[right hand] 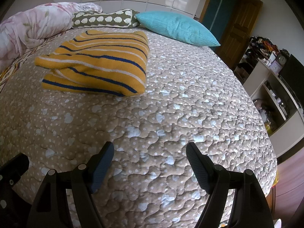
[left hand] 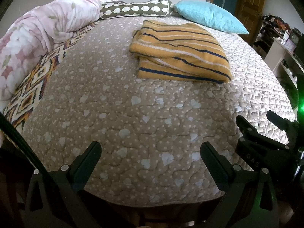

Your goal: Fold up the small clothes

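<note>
A yellow knit garment with navy and white stripes [left hand: 180,53] lies folded in a thick rectangle on the beige quilted bed cover [left hand: 133,114], toward the far side. It also shows in the right wrist view [right hand: 95,64], at the upper left. My left gripper [left hand: 151,152] is open and empty, held above the near part of the bed, well short of the garment. My right gripper [right hand: 150,152] is open and empty too, above the quilt [right hand: 180,104] and to the right of the garment. The right gripper also appears at the right edge of the left wrist view [left hand: 266,133].
A pink floral duvet [left hand: 38,38] is bunched along the left side of the bed. A brown patterned bolster [left hand: 134,9] and a turquoise pillow [left hand: 209,17] lie at the head. Shelves with clutter [right hand: 275,72] and a wooden door [right hand: 237,32] stand to the right.
</note>
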`<state>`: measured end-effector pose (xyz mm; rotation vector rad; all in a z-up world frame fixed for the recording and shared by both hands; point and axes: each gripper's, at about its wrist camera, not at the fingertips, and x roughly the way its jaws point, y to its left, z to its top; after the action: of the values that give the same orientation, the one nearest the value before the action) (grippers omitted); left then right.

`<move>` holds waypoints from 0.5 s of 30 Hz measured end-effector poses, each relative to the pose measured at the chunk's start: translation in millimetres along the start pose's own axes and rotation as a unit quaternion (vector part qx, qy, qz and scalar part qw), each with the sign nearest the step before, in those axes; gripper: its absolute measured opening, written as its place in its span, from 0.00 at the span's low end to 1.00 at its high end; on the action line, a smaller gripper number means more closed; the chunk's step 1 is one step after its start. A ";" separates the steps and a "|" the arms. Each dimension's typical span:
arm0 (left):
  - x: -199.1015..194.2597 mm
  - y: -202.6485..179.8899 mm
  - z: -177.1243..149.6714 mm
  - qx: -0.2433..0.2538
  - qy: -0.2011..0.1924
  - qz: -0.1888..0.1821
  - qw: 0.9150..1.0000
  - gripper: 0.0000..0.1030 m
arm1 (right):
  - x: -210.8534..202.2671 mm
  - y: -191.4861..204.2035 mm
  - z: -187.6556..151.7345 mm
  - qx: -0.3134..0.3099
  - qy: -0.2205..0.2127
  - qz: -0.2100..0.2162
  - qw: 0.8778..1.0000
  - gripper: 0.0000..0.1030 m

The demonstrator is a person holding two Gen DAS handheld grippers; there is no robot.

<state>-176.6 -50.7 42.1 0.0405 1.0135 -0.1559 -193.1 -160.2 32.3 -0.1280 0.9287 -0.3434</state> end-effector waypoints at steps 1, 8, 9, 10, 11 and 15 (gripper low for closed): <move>0.0 0.1 -0.1 -0.001 0.000 0.000 1.000 1.00 | 0.1 0.1 0.0 0.000 0.000 0.000 1.000 0.80; 0.2 4.0 0.6 -0.006 -0.003 0.004 1.000 1.00 | 2.3 -1.0 -1.1 0.006 0.002 0.003 1.000 0.80; 0.5 4.9 1.3 -0.006 -0.004 0.005 1.000 1.00 | 2.0 -1.7 -1.2 0.008 0.000 0.006 1.000 0.80; 1.3 6.0 2.1 -0.006 -0.004 0.007 1.000 1.00 | 1.5 -2.1 -0.6 0.010 -0.003 0.008 1.000 0.80; 1.9 7.0 3.0 -0.007 -0.005 0.009 1.000 1.00 | 0.9 -2.7 -0.9 0.012 -0.005 0.010 1.000 0.80; 5.3 9.6 7.8 -0.005 -0.012 0.019 1.000 1.00 | 0.5 -6.3 2.5 0.016 -0.018 0.018 1.000 0.80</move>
<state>-165.9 -42.6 41.4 0.0480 0.9886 -0.1166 -192.3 -166.4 35.0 -0.0879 0.8892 -0.3209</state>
